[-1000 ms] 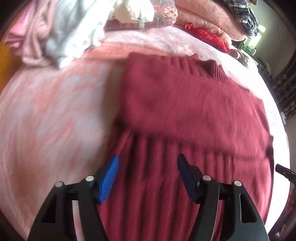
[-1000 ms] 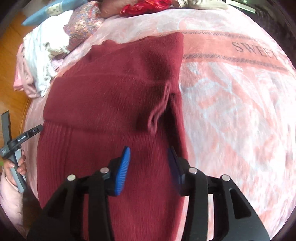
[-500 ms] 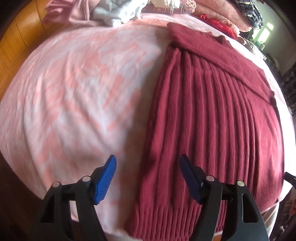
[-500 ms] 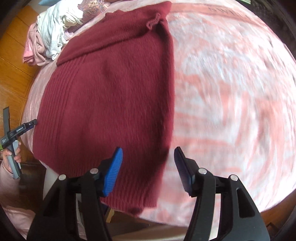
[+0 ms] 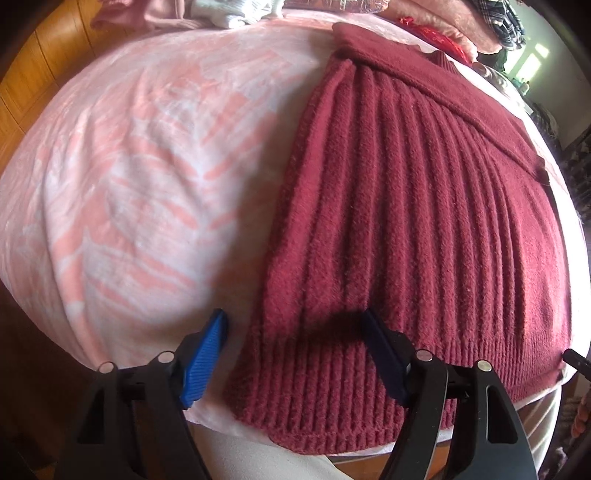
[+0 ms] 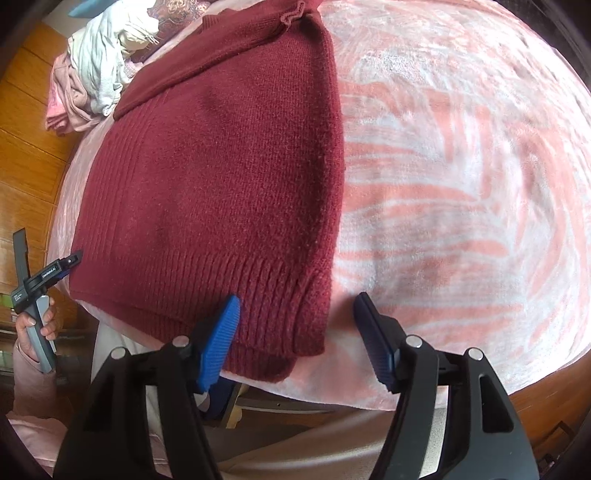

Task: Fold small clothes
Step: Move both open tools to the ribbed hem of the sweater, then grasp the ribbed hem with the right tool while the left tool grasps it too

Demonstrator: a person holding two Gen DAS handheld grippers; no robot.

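Maroon sweater (image 5: pixel 424 221) on pink blanket (image 5: pixel 140 166), left hand-held gripper (image 5: pixel 295 354) wide, right hand-held gripper (image 6: pixel 297 332) opening, empty

We see a bed spread with a plush pink-and-white blanket (image 5: pixel 140 177), its near edge curving down towards us. Warm orange-brown wooden panelling (image 6: pixel 26 147) runs along the left side, and beyond the far edge of the bed lies a heap of pale and pink clothes (image 6: pixel 96 74) beside stacked patterned fabrics (image 5: pixel 476 22). Daylight enters from a bright window (image 5: pixel 540 51) at the upper right and falls evenly over the blanket.
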